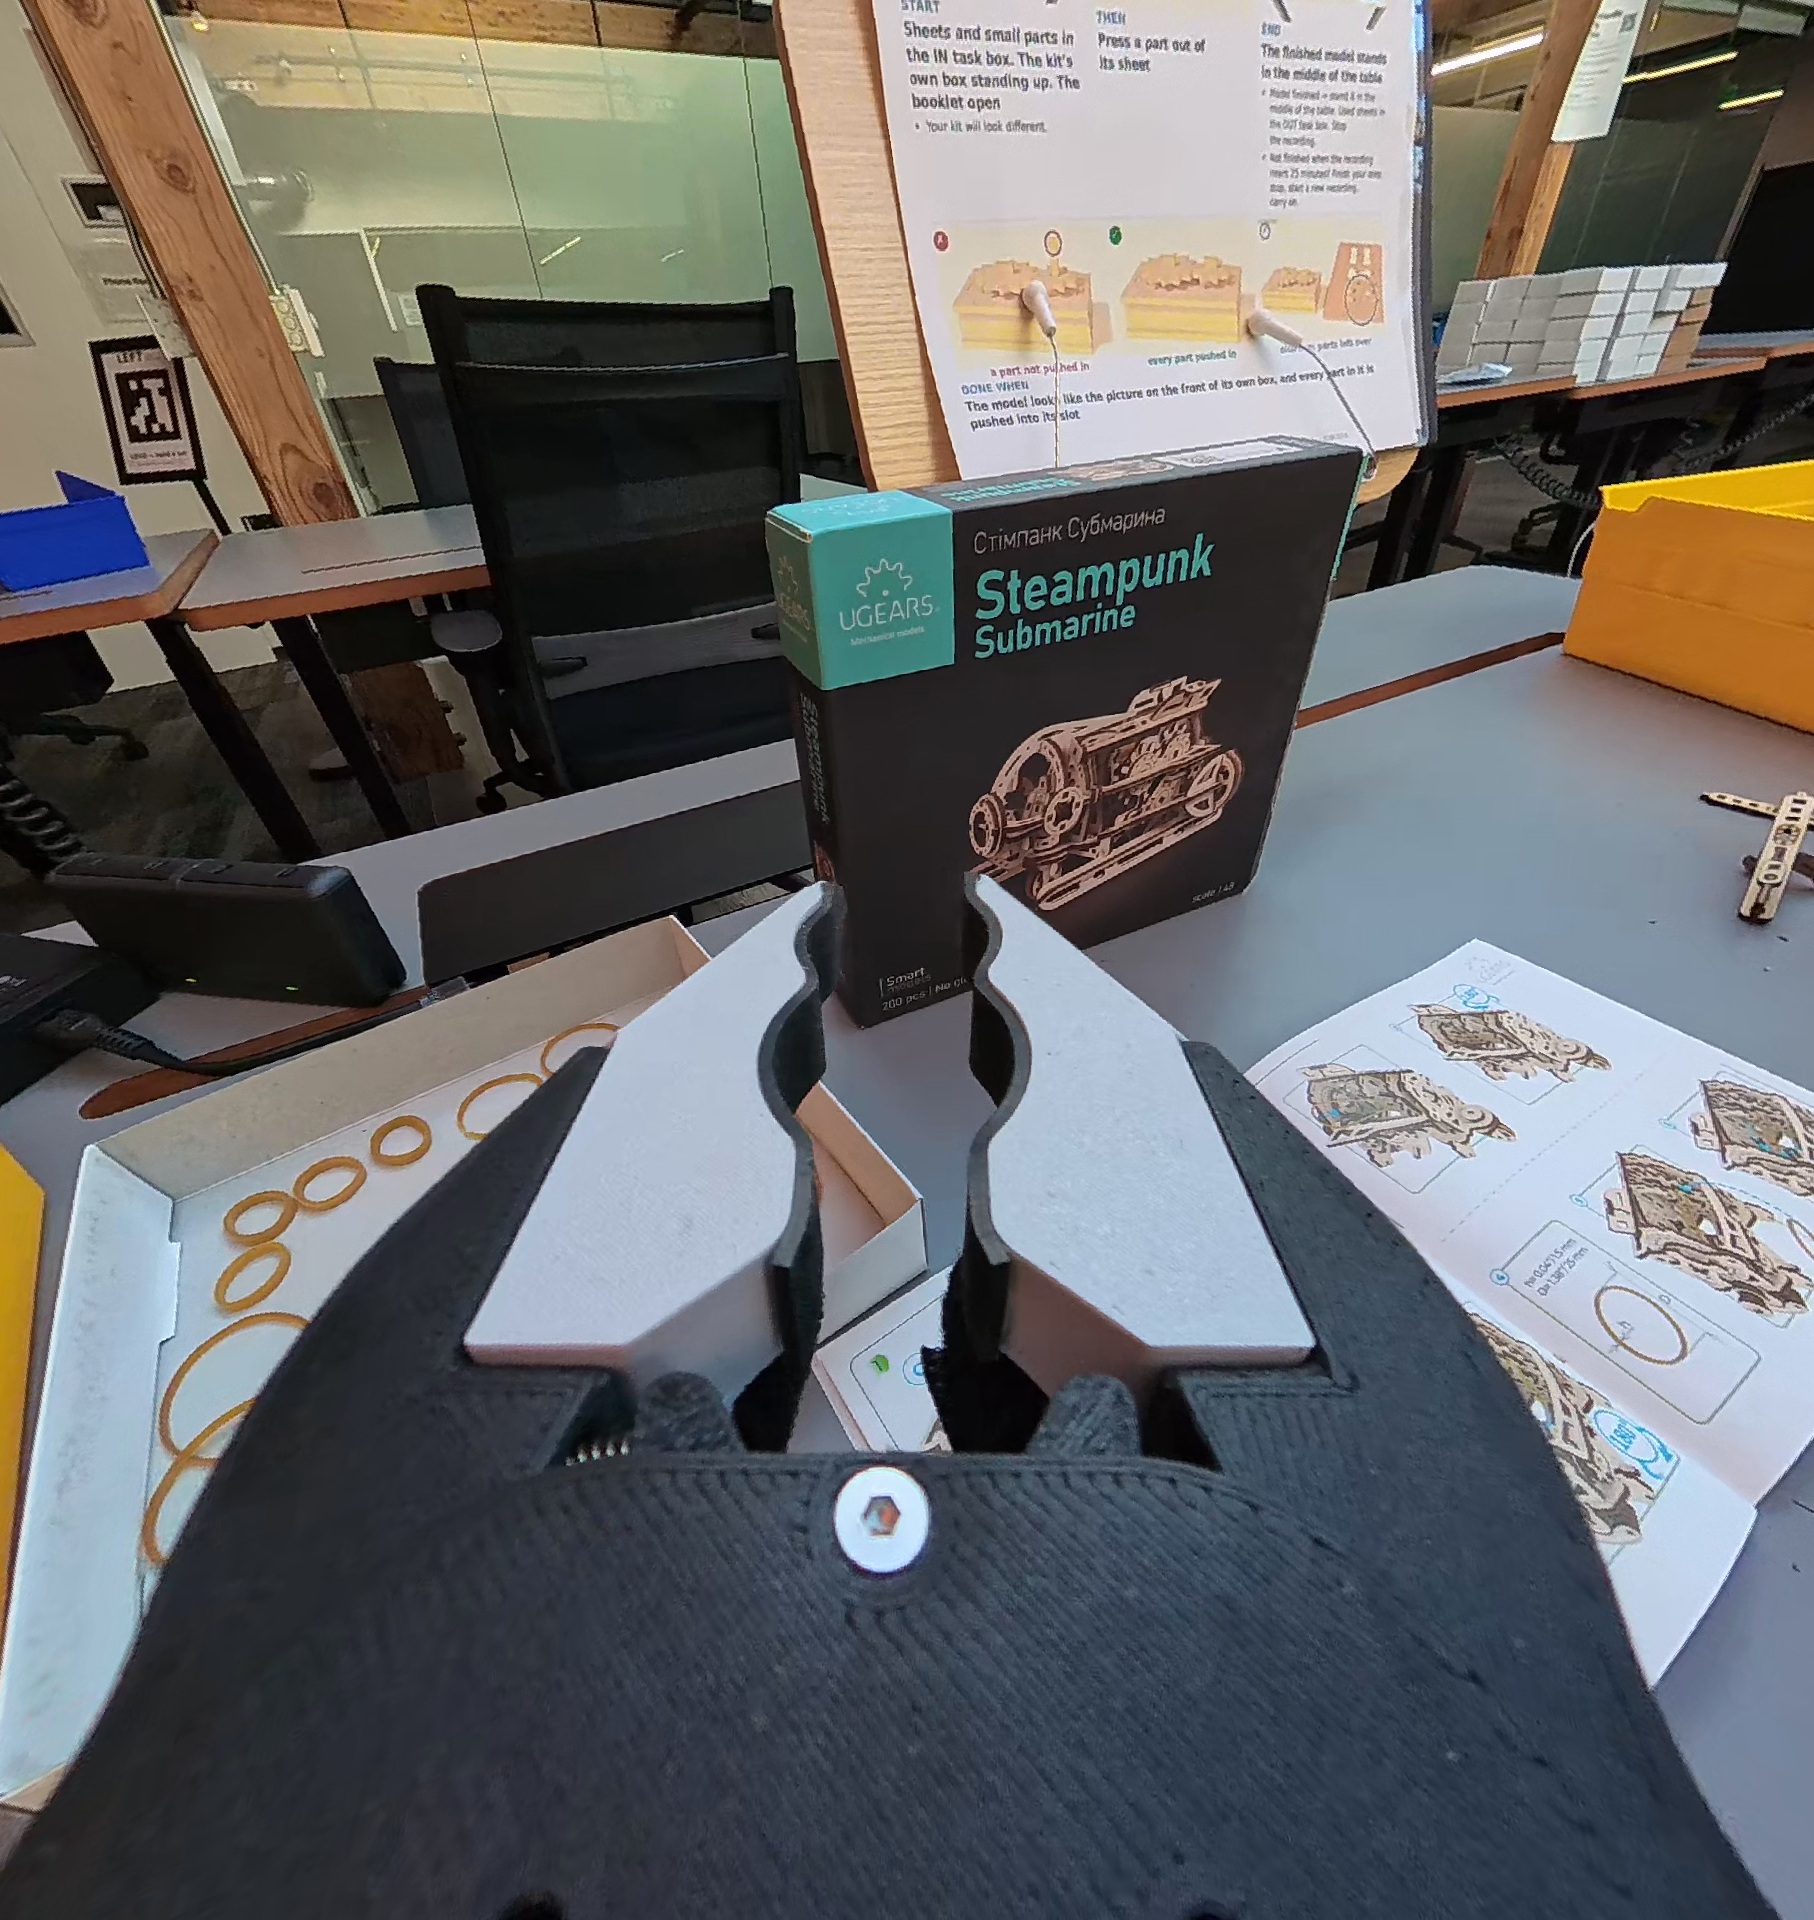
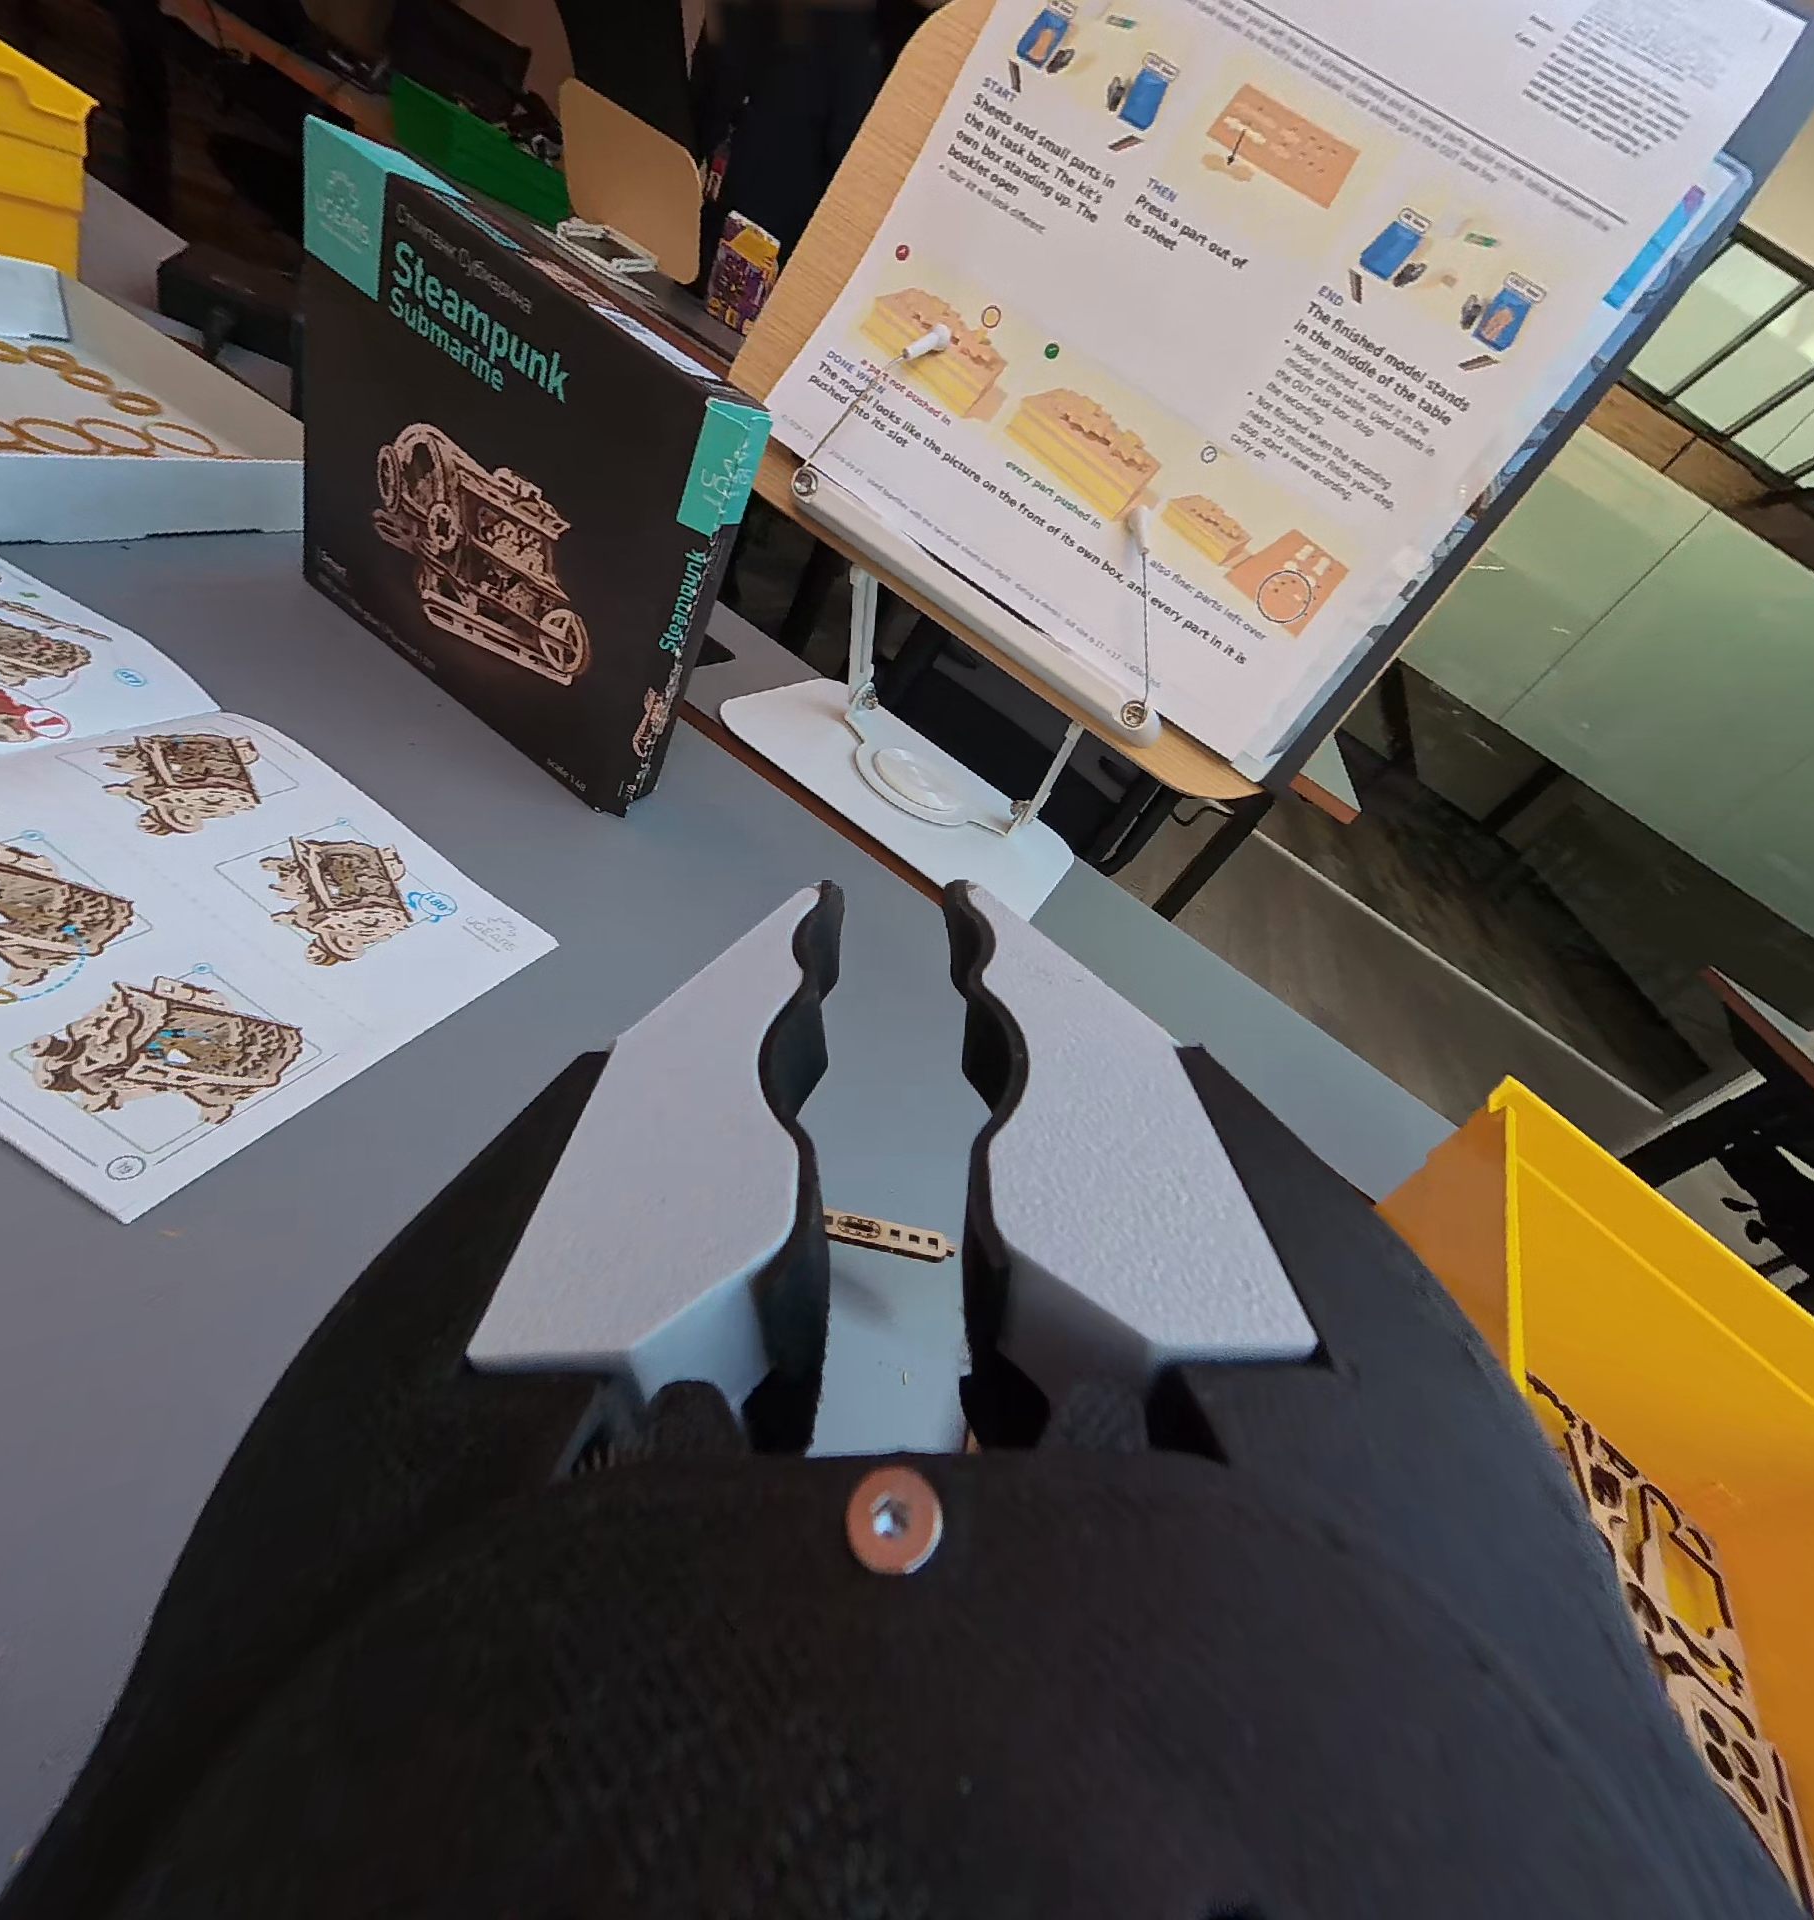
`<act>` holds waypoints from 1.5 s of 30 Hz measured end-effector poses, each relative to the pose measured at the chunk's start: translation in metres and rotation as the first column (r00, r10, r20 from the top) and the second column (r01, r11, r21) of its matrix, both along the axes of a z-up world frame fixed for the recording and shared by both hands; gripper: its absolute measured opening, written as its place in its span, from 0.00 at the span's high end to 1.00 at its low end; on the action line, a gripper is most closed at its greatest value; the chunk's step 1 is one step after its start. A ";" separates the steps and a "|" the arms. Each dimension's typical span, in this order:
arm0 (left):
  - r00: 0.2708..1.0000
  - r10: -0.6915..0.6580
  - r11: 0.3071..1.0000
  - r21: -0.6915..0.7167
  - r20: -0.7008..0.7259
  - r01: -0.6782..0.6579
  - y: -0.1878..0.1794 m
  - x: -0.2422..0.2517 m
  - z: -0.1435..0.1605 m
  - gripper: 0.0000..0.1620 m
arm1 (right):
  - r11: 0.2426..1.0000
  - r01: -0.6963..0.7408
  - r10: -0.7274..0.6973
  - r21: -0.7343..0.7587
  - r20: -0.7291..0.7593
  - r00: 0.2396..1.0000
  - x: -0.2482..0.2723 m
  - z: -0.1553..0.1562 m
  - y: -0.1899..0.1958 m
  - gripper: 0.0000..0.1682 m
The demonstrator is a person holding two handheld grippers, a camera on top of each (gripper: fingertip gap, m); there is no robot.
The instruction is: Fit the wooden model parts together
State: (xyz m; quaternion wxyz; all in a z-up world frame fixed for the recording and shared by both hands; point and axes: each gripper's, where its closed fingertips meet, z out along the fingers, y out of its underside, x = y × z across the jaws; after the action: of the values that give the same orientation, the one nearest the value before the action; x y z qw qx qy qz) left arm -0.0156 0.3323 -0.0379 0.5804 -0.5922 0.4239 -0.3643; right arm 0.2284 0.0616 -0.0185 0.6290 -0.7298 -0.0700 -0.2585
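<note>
Small wooden model parts (image 1: pixel 1781 854), crossed strips, lie on the grey table (image 1: pixel 1454 852) at the right of the left wrist view. One thin wooden strip (image 2: pixel 887 1233) lies on the table, seen in the gap between the right gripper's fingers. My left gripper (image 1: pixel 898 894) is open and empty, above the white box of rubber rings and the booklet. My right gripper (image 2: pixel 887 899) is open and empty, held above the wooden strip.
The dark kit box (image 1: pixel 1069 717) stands upright mid-table. An open instruction booklet (image 1: pixel 1568 1226) lies flat. A white box (image 1: pixel 103 1299) holds several tan rubber rings. Yellow bins (image 1: pixel 1734 592) sit at the sides; one (image 2: pixel 1651 1455) holds punched wooden sheets. A paper stand (image 2: pixel 1194 343) stands behind. Across from one pair of fingers to the other is roughly 35 centimetres.
</note>
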 end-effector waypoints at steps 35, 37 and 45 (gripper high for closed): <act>0.999 -0.037 0.998 -0.045 0.011 0.037 -0.001 0.003 -0.004 0.88 | 0.952 0.306 -0.306 -0.013 -0.073 0.949 0.078 0.011 -0.050 0.84; 0.999 -0.036 0.998 -0.044 0.012 0.036 -0.001 0.003 -0.003 0.88 | 0.954 0.281 -0.290 -0.107 -0.079 0.954 0.077 -0.008 -0.042 0.80; 0.999 -0.034 0.999 -0.041 0.013 0.034 0.000 0.002 -0.002 0.89 | 0.927 0.187 -0.223 -0.325 -0.076 0.972 0.067 -0.064 -0.022 0.77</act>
State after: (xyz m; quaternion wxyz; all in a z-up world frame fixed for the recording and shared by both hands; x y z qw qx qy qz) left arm -0.0137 0.3324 -0.0404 0.5644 -0.5946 0.4226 -0.3865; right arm 0.2950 0.0397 -0.0824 0.4767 -0.8375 0.0017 -0.2670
